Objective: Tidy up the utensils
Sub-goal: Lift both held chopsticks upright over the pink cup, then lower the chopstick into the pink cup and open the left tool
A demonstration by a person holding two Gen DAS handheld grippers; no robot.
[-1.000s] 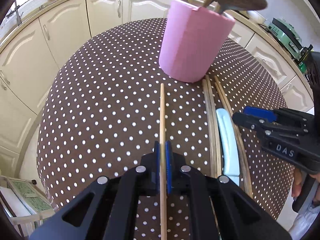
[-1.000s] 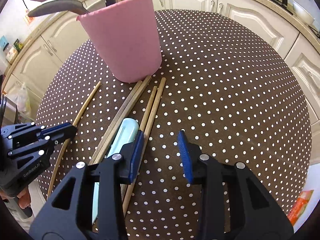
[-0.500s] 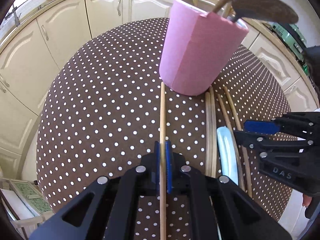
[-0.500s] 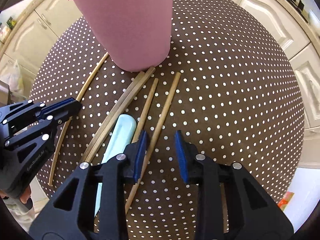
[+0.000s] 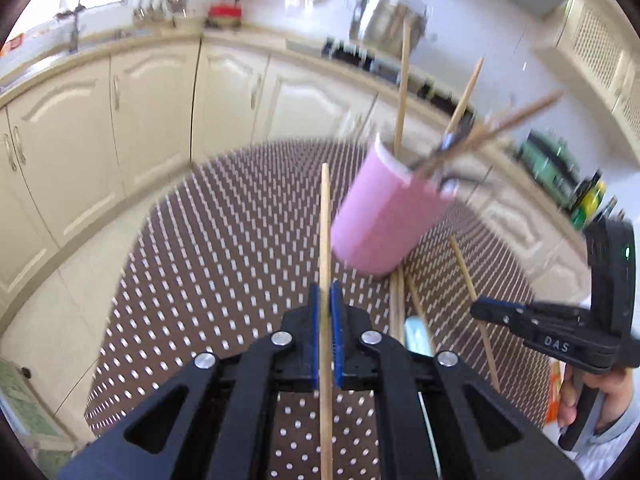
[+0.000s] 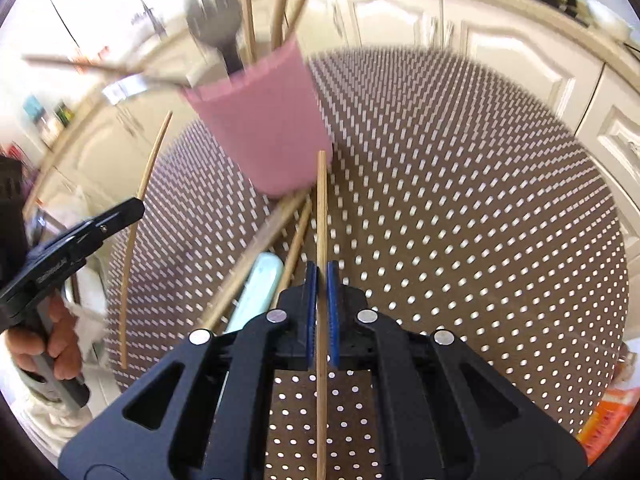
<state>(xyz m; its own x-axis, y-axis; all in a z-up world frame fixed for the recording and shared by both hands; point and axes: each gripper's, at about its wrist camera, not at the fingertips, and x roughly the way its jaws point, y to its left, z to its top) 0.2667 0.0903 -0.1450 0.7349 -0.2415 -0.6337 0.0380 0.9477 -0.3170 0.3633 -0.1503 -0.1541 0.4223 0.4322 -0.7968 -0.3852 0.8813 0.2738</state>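
Left gripper (image 5: 326, 308) with blue ribbed fingers (image 5: 315, 320) pinching a thin round wooden chopstick (image 5: 325, 232), lifted clear of the brown white-dotted cloth on the round desk (image 5: 224, 264). Seen from the right wrist view, this stick (image 6: 140, 216) arcs pale and slender beside the black plastic body of the left gripper (image 6: 136, 206).

Right gripper (image 6: 321, 280) likewise clamped, its blue fingers (image 6: 333, 304) squeezing a second chopstick (image 6: 321, 208) whose blunt tip reaches near the base of the pink holder (image 6: 264, 120). From the left wrist view, the right gripper (image 5: 478, 312) shows as a black beak on a slanted stick (image 5: 466, 272), held in a hand (image 5: 600, 404).

Holder (image 5: 384, 216) matte, smooth, tapered cylinder, upright on the desk; inside, several wooden sticks (image 6: 246, 12), a grey spoon (image 6: 214, 16), and what looks like a metal handle, too blurred to name.

Still lying on the cloth just in front of the holder: two flat bamboo chopsticks (image 6: 256, 248) side by side, one rounder chopstick (image 6: 296, 240), and a pale mint rounded plastic handle (image 6: 256, 292) between them, partly hidden under the right gripper
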